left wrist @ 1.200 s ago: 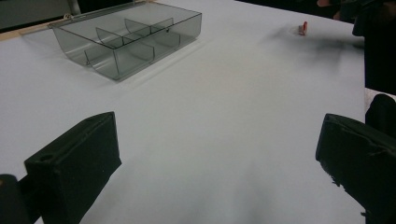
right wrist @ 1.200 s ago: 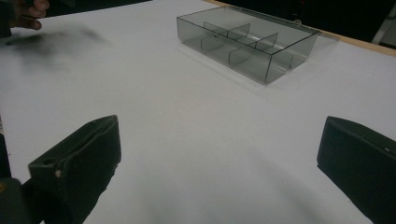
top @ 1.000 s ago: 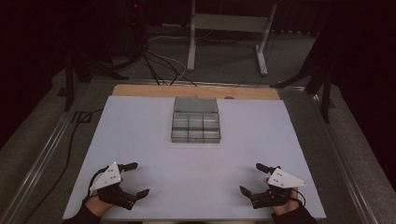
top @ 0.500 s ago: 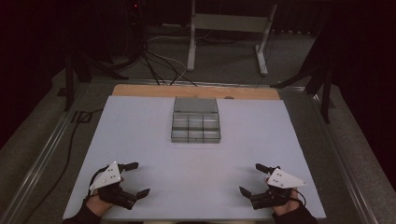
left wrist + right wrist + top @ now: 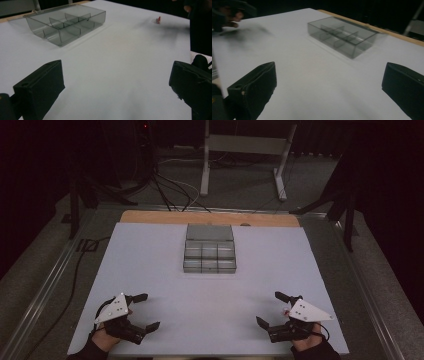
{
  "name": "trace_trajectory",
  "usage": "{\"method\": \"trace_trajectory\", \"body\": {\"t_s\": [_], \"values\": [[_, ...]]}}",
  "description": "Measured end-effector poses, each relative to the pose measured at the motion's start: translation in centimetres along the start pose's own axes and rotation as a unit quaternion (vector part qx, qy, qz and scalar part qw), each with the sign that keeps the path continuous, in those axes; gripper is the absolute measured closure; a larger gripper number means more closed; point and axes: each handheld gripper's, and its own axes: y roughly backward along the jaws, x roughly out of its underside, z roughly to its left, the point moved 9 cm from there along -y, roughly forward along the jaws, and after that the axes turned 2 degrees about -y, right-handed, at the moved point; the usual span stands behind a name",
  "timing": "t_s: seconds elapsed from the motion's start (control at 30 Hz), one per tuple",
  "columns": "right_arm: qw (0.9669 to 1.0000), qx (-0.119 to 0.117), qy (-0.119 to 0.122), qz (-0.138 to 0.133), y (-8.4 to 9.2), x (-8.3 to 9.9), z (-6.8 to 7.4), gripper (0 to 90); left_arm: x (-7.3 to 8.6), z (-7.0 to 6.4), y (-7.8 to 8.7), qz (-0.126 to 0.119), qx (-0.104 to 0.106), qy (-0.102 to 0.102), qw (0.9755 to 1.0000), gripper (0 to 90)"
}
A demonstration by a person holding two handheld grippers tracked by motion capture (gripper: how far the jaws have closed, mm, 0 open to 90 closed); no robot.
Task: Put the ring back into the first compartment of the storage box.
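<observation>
A white worktop [image 5: 165, 270] is seen from above, with a strip of bare wood [image 5: 150, 217] exposed along its far edge and a dark floor with cables [image 5: 170, 190] and a grey metal stand [image 5: 245, 150] beyond it. A clear smoke-grey plastic box [image 5: 210, 249] is set on the far middle part of the worktop, well apart from both grippers. The box is divided by partitions into several compartments, and nothing can be made out inside them; its lid appears to be laid open toward the wooden strip.

The left gripper [image 5: 141, 311] is held low at the near left corner of the worktop, with its grey three-cornered plate on top and the person's hand [image 5: 102, 335] behind it. Its fingers are spread wide with nothing between them, as is confirmed in the left gripper view, where bare white surface is seen between the two black fingers [image 5: 40, 87].

The right gripper [image 5: 272, 309] is held at the near right corner in the same way, its fingers [image 5: 253, 85] also spread wide around bare worktop.

A very small red object [image 5: 158, 20] is seen lying on the worktop near the right gripper; what it is cannot be told.
</observation>
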Motion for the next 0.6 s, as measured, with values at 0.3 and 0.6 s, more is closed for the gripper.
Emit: {"method": "trace_trajectory", "body": {"t_s": [0.3, 0.6], "values": [[0.9975, 0.069, -0.012, -0.012, 1.0, -0.6, -2.0, 0.0, 0.0, 0.1, 0.0, 0.002, 0.0, 0.002, 1.0, 0.5], [0.9874, 0.149, -0.053, -0.011, 2.3, -0.4, -4.4, 0.0, 0.0, 0.0, 0.0, 0.001, 0.0, 0.003, 1.0, 0.5]]}}
